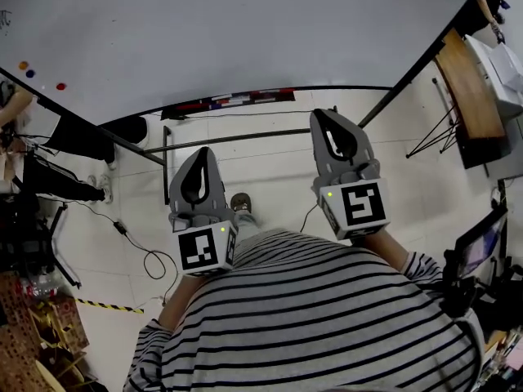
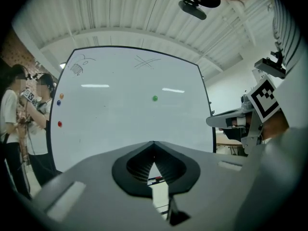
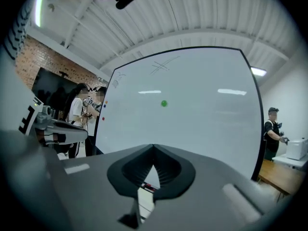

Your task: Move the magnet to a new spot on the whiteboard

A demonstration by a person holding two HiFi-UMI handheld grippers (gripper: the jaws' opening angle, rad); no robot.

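Wide whiteboard (image 2: 120, 129) at 12 o'clock, face mostly bare and free to reach. Green magnet (image 2: 154, 98) near its middle, three small magnets (image 2: 59, 102) at its 9 o'clock edge. People (image 2: 26, 119) crowding 9 o'clock, wooden table (image 1: 470, 96) at 2 o'clock.

Green magnet (image 2: 154, 98) on whiteboard (image 2: 120, 129)

The whiteboard (image 2: 120, 129) carries a green magnet (image 2: 155, 98) near its middle; an orange magnet (image 2: 61, 96), a blue magnet (image 2: 58, 102) and a red magnet (image 2: 59, 124) sit by its left edge.
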